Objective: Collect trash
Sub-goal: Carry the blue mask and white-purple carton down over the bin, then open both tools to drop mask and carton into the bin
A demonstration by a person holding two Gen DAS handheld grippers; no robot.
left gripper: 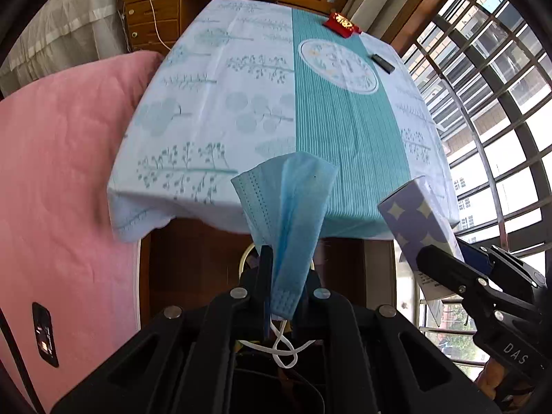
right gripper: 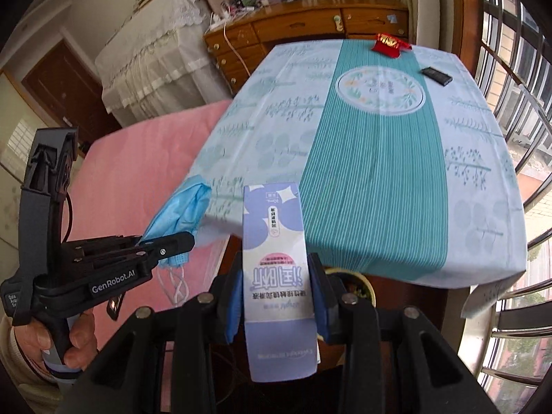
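- Left gripper [left gripper: 286, 289] is squeezed tight on a blue face mask [left gripper: 293, 214], held up near the table [left gripper: 207, 103] edge.
- Right gripper [right gripper: 276, 296] pinches a purple box [right gripper: 276, 276], just beside it.

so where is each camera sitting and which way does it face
Left wrist: on the left gripper, facing down over the table; its jaws pinch a blue face mask.
Right wrist: on the right gripper, same direction, clamping a purple box; a hand shows.
Shared: table, red packet, each other's gripper.
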